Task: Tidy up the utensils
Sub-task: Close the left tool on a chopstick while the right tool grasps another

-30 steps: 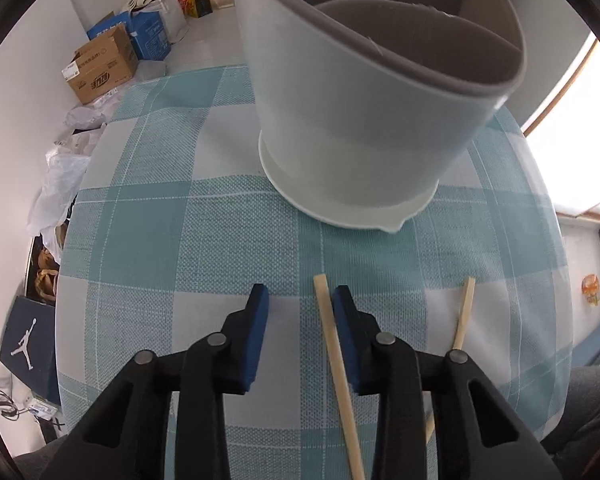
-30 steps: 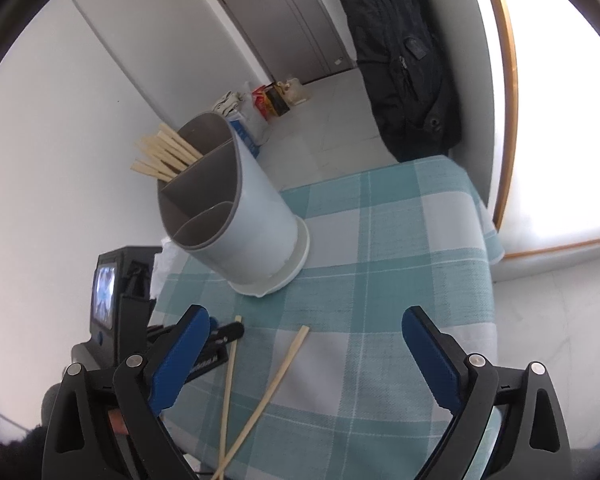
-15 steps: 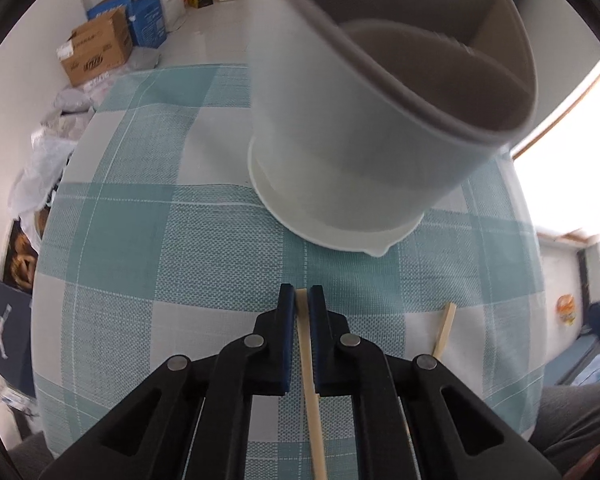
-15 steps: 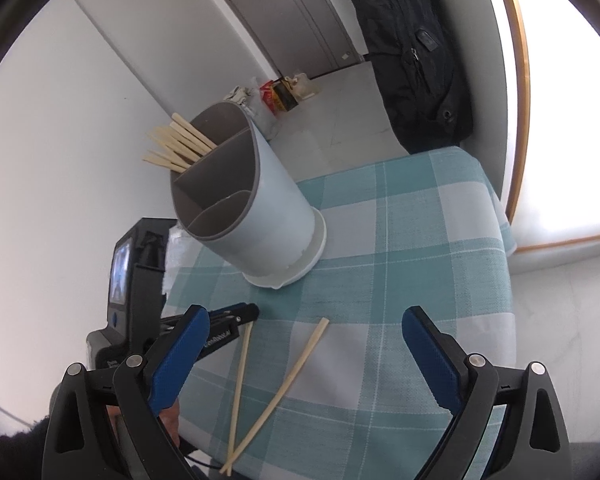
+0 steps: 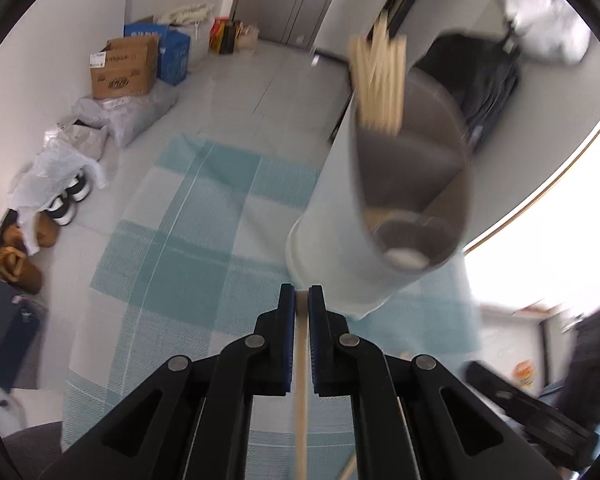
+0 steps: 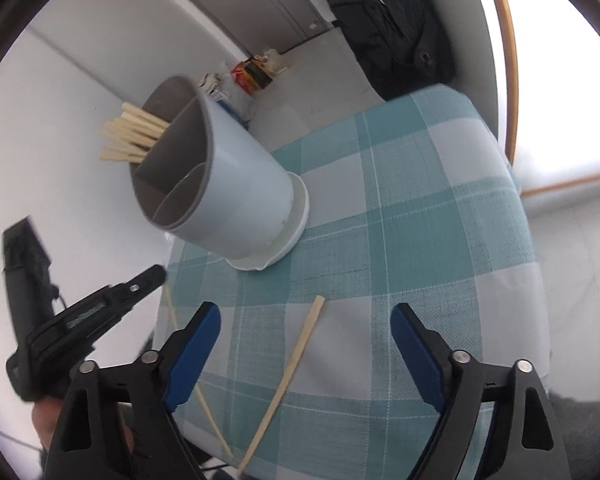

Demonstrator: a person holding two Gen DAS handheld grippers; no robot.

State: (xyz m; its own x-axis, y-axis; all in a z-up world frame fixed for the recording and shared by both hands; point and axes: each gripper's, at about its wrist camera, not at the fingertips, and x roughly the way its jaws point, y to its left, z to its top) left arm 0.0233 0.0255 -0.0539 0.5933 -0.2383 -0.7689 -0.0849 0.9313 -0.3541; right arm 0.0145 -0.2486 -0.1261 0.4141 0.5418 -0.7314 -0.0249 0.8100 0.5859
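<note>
Since a second earlier, the left tool had clamped onto one wooden chopstick and lifted it off the checked bench, toward the divided utensil holder where other chopsticks stood. Right tool was closing around the second chopstick, lying flat between its jaws, untouched. Light, stiff and thin, it looked prone to pivoting; a grip near mid-length seemed safest.

- Around you: white walls and a pale tiled floor.
- Cardboard box and bags line your wall.
- Bright window beside your checked counter.
</note>
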